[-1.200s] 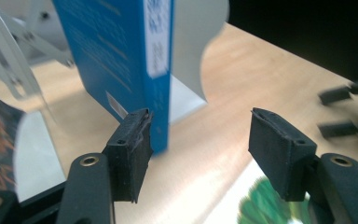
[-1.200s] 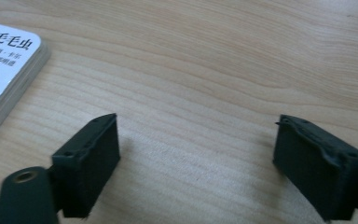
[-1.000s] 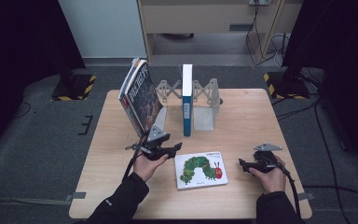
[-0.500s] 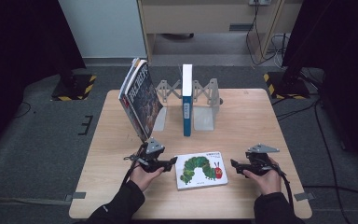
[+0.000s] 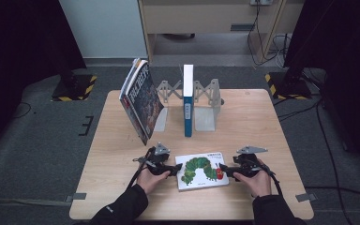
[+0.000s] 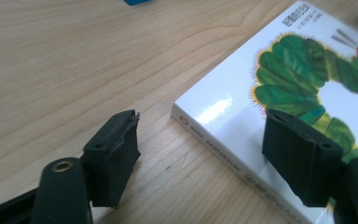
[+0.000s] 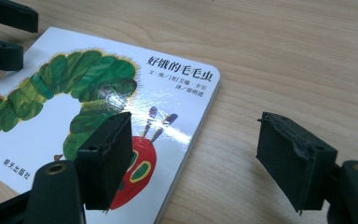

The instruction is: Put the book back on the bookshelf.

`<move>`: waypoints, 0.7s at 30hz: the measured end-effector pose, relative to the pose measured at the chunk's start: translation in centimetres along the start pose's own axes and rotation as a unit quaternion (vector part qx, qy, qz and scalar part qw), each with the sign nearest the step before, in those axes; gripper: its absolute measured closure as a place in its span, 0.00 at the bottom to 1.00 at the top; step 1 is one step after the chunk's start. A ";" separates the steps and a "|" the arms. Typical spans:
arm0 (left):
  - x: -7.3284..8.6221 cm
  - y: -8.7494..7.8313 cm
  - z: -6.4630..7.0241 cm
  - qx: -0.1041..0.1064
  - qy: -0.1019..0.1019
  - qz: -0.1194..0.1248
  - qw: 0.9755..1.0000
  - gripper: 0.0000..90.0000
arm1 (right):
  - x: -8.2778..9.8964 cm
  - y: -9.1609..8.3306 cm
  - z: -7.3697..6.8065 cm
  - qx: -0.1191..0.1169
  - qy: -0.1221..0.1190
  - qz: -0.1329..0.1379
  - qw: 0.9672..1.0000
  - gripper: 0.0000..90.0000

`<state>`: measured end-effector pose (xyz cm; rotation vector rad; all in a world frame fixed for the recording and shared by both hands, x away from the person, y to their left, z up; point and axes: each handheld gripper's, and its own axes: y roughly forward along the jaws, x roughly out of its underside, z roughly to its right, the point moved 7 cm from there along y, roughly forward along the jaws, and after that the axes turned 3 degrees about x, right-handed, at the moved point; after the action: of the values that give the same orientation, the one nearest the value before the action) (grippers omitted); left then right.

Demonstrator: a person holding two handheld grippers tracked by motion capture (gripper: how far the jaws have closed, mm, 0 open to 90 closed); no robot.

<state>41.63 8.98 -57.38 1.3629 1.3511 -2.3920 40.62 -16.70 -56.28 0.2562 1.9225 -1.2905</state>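
High view: caterpillar book (image 5: 201, 170) lies flat, long axis running left-right across table (image 5: 272, 122).

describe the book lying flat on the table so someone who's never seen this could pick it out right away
On the wooden table, look at the near edge, between the left gripper and the right gripper. The caterpillar book lies flat there, white cover up, showing a green caterpillar with a red head. The other books stand upright farther back by the metal bookends.

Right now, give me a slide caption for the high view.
Two hand-held grippers, left gripper and right gripper, flank a caterpillar picture book lying flat on the wooden table.
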 end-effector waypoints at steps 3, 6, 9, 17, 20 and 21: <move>0.0 0.2 0.1 0.001 -0.002 0.005 1.000 0.28 | 0.1 0.4 -0.3 -0.004 -0.003 -0.006 1.000 0.31; 0.1 0.3 0.1 0.004 -0.013 0.014 1.000 0.27 | 0.2 0.7 -0.5 -0.010 -0.001 -0.011 1.000 0.31; 0.3 0.4 0.0 0.010 -0.018 0.023 1.000 0.26 | 0.3 0.9 -0.8 -0.017 0.001 -0.015 1.000 0.32; 0.2 0.6 0.1 0.013 -0.016 0.031 0.999 0.26 | 0.6 1.3 -1.4 -0.031 -0.003 -0.026 0.999 0.36; 0.2 0.6 0.1 0.011 -0.018 0.032 0.999 0.25 | 0.6 1.4 -1.5 -0.036 0.000 -0.025 0.999 0.36; 0.2 0.6 0.1 0.011 -0.018 0.032 0.999 0.25 | 0.6 1.4 -1.5 -0.036 0.000 -0.025 0.999 0.36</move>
<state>41.69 8.59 -57.90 1.3408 1.2576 -2.3840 40.28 -14.92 -57.40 0.1739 1.9818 -1.2511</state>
